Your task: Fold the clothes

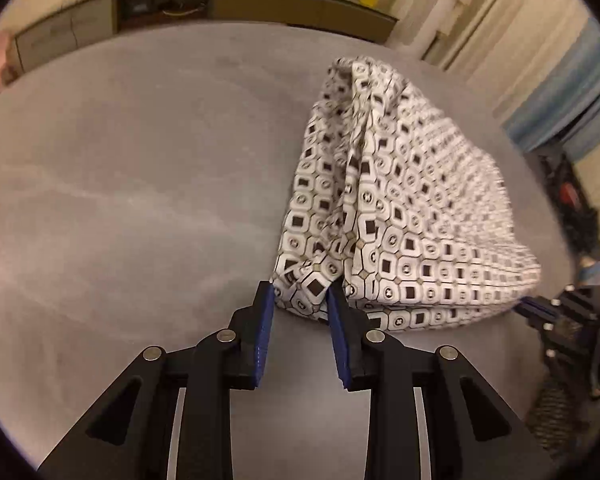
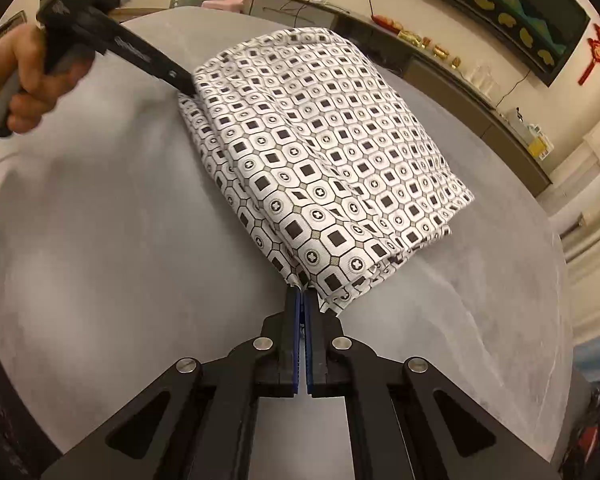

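A white cloth with a black square-and-circle print (image 1: 404,204) lies folded in layers on a grey table (image 1: 140,184). My left gripper (image 1: 300,292) is open, its blue pads either side of the cloth's near corner, which sits between them. My right gripper (image 2: 302,294) is shut on the cloth's other near corner (image 2: 300,280). The cloth (image 2: 320,152) fills the middle of the right wrist view. The left gripper (image 2: 184,82) shows there at the cloth's far corner, held by a hand (image 2: 16,80). The right gripper (image 1: 540,308) shows at the cloth's right edge in the left wrist view.
The grey table (image 2: 100,220) is round-edged. A long low cabinet (image 1: 220,0) with small items on top runs along the wall behind it. Curtains (image 1: 480,32) hang at the right. A dark frame (image 2: 500,0) and a red ornament (image 2: 596,48) hang on the wall.
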A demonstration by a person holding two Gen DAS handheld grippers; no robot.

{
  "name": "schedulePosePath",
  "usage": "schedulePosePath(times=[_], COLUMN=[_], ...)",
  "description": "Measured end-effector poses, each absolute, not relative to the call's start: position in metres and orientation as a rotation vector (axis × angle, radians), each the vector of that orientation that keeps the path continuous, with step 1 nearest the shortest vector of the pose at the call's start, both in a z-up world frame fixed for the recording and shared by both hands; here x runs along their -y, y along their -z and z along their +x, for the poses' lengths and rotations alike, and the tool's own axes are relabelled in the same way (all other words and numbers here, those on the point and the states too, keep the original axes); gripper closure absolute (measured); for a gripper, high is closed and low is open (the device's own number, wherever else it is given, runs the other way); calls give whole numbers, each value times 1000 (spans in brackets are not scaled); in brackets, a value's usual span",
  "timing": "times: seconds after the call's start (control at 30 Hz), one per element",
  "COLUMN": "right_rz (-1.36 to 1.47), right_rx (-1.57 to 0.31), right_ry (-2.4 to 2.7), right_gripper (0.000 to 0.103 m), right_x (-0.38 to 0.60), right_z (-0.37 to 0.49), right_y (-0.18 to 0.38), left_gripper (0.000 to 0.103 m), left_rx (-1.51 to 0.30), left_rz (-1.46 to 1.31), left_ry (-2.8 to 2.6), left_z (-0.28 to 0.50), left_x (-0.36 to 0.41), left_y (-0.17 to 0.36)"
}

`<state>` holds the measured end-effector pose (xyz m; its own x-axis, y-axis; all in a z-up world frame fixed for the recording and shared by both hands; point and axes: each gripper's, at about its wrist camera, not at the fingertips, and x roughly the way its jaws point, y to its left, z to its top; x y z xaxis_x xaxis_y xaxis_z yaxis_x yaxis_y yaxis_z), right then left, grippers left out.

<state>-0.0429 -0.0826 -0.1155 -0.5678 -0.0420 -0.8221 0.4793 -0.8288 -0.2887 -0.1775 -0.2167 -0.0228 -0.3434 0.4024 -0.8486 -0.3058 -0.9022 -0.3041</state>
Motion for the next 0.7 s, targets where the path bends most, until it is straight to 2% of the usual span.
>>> schedulePosePath(times=[0.1, 0.2, 0.23, 0.33, 0.37, 0.53, 0.57, 0.6, 0.67, 0.7], right_rz=[1223, 1123, 1082, 973, 957, 991, 1019, 1050, 1036, 1016], right_rx=[-667, -651, -669, -719, -748, -879, -885, -888, -860, -836], right_ry=[2487, 2543, 2534, 2486, 2462, 2350, 2334, 2319, 2334, 2350], right_gripper=[95, 92, 87, 60, 60, 61, 78, 89, 97, 97], right_x=[73, 76, 89, 131, 146, 203, 207, 211, 211, 211], right_z=[-32, -20, -23, -42, -50, -92, -99, -104, -105, -103], right_y=[98, 75, 71, 65, 70, 108, 113, 117, 110, 102], left_gripper=[77, 77, 77, 77, 77, 77, 77, 77, 77, 77], left_rx=[131, 222, 254, 354, 390, 508, 517, 525, 541, 540], left_rz=[-1416, -1387, -1397, -1430, -1445, -1485, -1482, -1478, -1472, -1478], left_ry=[-2304, -2284, -2267, -2226, -2219, -2211, -2202, -2192, -2174, -2170], left_z=[-168, -171, -172, -176, -179, -188, -189, -189, -191, -192], left_x=[224, 230, 231, 237, 241, 259, 260, 260, 262, 261], left_y=[5, 0, 3, 13, 17, 32, 31, 31, 31, 33])
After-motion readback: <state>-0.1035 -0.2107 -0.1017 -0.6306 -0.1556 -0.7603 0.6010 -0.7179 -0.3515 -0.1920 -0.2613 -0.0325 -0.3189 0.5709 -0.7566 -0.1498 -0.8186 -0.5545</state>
